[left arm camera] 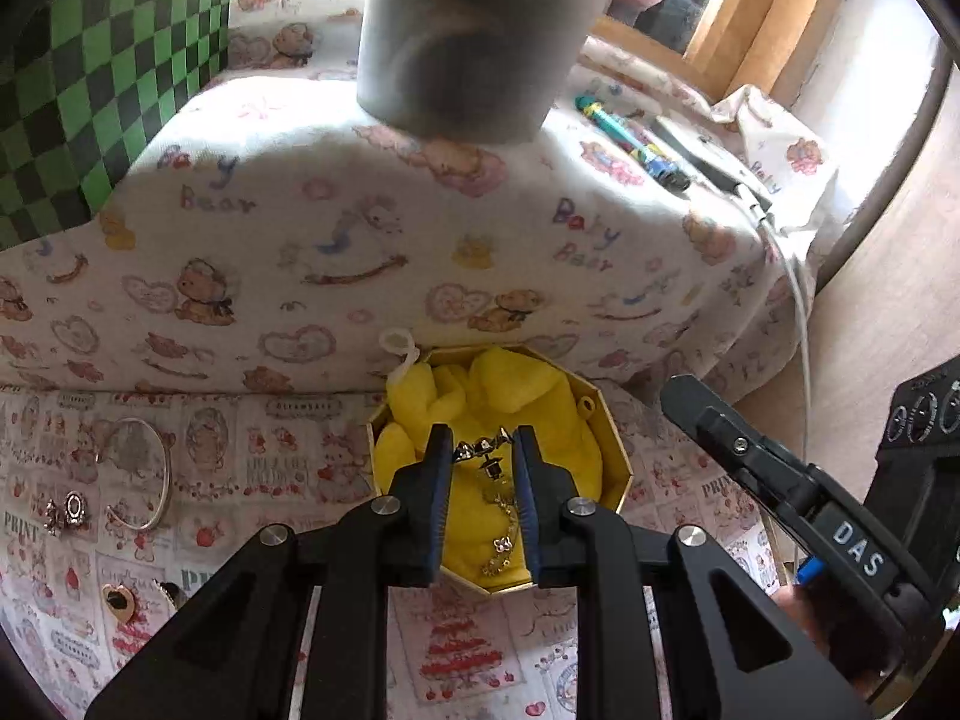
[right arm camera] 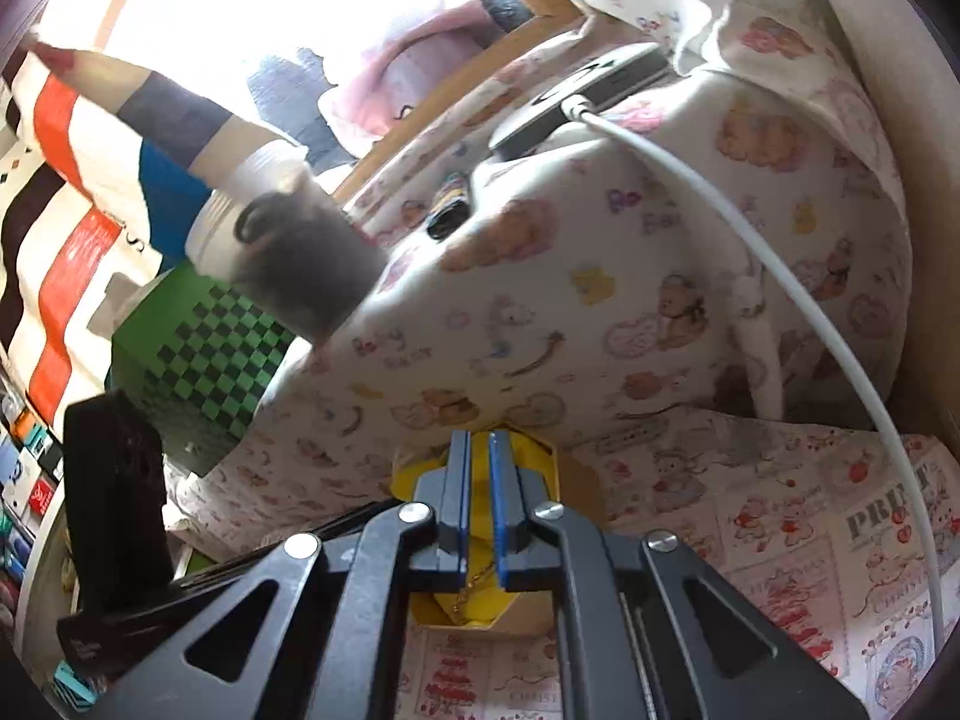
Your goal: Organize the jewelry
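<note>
While left tongs (left arm camera: 480,450) pinch earring (left arm camera: 480,451) inside gold box (left arm camera: 621,468) rim, right tongs (right arm camera: 478,450) pressed together, bangle (left arm camera: 153,474) well apart.

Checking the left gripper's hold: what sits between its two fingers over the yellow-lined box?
In the left wrist view, a gold chain spans the left gripper, dangling onto the box's yellow cloth.

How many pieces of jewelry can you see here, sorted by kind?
Gold chain, hanging from the left tool over the yellow-lined box: 1
Silver bangle: 1
Small earrings or studs beside the bangle: 2
Heart-shaped gold piece: 1
Total: 5
</note>
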{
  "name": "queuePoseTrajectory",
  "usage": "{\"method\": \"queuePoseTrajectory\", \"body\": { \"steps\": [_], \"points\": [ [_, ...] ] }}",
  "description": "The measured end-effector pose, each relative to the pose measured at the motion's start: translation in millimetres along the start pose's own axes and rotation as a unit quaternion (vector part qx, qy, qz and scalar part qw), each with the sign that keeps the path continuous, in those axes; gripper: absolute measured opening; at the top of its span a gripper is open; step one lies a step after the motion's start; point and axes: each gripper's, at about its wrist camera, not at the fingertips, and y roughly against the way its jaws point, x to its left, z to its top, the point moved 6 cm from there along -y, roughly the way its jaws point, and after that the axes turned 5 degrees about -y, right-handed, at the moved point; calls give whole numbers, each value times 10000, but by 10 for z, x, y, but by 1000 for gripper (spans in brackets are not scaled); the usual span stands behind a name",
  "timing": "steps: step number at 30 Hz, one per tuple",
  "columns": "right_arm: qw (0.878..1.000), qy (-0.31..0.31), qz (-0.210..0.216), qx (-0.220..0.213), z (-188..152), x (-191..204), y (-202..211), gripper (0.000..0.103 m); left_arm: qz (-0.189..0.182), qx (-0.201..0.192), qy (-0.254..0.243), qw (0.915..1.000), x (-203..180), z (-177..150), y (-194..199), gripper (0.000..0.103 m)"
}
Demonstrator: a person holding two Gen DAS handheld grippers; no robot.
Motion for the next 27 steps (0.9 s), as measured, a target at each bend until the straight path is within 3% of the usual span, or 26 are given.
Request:
{"method": "queuePoseTrajectory", "body": {
  "steps": [4,6,11,14,16,22,24,27],
  "points": [
    [9998,135,-156,-46,-14,44,-1,10,117,-135,-193,9997,46,-11,174,23],
    [9994,191,-264,-130,-23,86,3,37,248,-306,-311,9987,94,6,347,28],
    [9970,612,-433,-200,-76,261,3,39,760,-993,-488,9909,287,55,920,43],
    [9948,869,-493,-205,-134,377,-14,40,1196,-1502,-681,9790,386,31,1277,68],
    [9935,985,-528,-213,-170,433,-19,42,1324,-1711,-778,9732,424,-4,1438,100],
    [9888,1342,-583,-304,-277,614,-2,51,1511,-2270,-935,9575,489,-192,1769,103],
    [9868,1456,-604,-364,-308,674,-1,59,1512,-2270,-833,9585,564,-257,1787,103],
    [9835,1624,-679,-405,-352,740,-17,61,1467,-2268,-605,9609,690,-335,1770,103]
  ]
}}
